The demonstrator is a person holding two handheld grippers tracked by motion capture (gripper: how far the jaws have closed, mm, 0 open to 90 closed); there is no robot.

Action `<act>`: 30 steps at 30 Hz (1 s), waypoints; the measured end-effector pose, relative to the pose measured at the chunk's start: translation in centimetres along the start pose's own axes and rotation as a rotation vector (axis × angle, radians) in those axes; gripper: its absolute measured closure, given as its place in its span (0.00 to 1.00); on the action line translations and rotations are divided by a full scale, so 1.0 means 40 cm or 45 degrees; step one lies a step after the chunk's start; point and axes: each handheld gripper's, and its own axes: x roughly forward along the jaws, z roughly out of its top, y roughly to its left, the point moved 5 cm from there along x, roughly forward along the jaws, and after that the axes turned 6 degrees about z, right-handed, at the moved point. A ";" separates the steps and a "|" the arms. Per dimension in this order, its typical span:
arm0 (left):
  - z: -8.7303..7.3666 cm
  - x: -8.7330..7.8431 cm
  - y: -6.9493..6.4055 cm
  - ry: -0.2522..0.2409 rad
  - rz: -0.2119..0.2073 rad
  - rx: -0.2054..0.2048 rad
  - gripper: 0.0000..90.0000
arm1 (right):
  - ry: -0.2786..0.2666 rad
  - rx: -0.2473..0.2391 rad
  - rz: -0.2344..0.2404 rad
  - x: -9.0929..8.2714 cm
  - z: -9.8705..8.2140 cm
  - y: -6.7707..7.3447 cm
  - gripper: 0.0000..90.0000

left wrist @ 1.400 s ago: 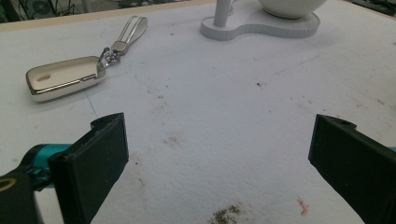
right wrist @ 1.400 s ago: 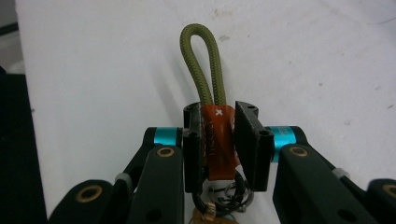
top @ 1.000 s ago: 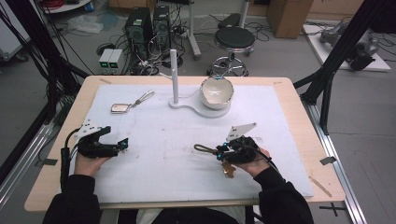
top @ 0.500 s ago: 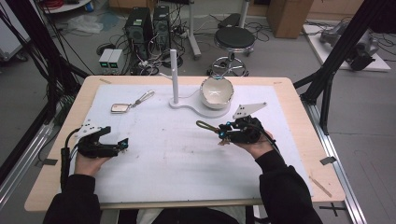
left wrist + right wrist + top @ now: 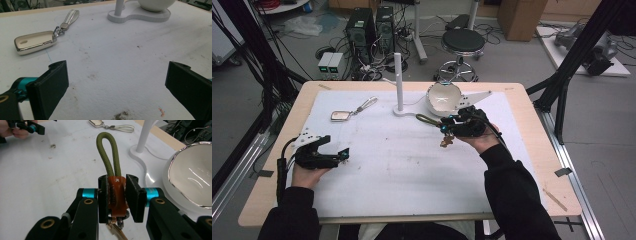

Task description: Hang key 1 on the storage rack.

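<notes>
Keyring (image 5: 115,192) in right gripper (image 5: 451,126), near seemingly empty bowl (image 5: 443,97).

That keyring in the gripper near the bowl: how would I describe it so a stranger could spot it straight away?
Start at the white stand with the white bowl at the table's far edge. Just in front of the bowl, the right gripper is shut on the keyring. Unlike the cream key fob lying farther left, it has an olive-green rope loop, an orange-brown leather tab and keys dangling below.

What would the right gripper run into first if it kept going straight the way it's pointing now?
Probably the white post of the stand: the right gripper, shut on the keychain, points just left of it. The cord loop leads; depth is unclear.
</notes>
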 end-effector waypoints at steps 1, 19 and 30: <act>0.000 0.000 0.000 0.001 0.001 -0.001 0.06 | 0.002 -0.006 -0.001 0.001 0.006 -0.004 0.81; 0.000 0.001 0.002 0.000 -0.002 0.002 0.06 | 0.015 -0.030 -0.052 0.020 0.121 -0.058 0.81; 0.000 0.001 0.002 -0.002 0.001 -0.001 0.06 | 0.036 -0.043 -0.078 0.032 0.179 -0.085 0.81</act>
